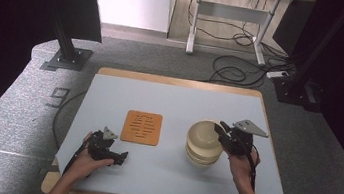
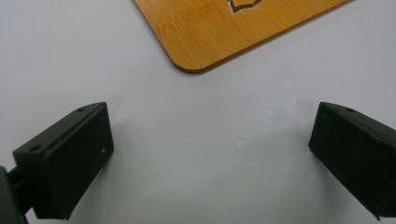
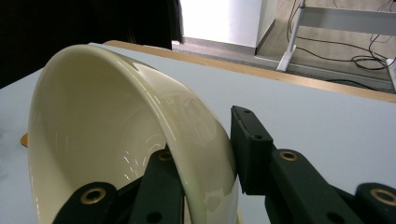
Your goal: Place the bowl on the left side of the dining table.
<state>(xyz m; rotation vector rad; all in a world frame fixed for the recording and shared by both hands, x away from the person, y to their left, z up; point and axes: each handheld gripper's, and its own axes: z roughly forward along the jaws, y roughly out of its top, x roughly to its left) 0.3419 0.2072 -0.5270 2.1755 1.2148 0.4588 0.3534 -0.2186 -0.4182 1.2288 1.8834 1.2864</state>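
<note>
A pale grey worktop [image 1: 164,176] with a wooden edge sits on grey carpet, dark curtains at both sides, cables and a desk frame behind. Right tool [image 1: 223,130] first: its jaws straddle the rim of the top cream bowl [image 1: 204,134], one inside, one outside, and in the right gripper view the bowl's wall [image 3: 140,140] runs right between them. Clamped on it, by the look of things, though the outer jaw seems only just against the glaze. That bowl tops a stack of bowls [image 1: 200,155] at the right of the worktop, and it looks tipped up off the one below.

Here's the risk: a one-sided pinch on a smooth, glossy rim. Any twist of the wrist and the bowl could pivot, slip out, and clatter onto the stack, or drag the lower bowl along.

Over to the left tool [image 1: 119,159], resting low on the worktop, jaws spread wide, nothing between them, just short of the bamboo trivet [image 1: 141,127], whose corner [image 2: 196,56] shows ahead.
</note>
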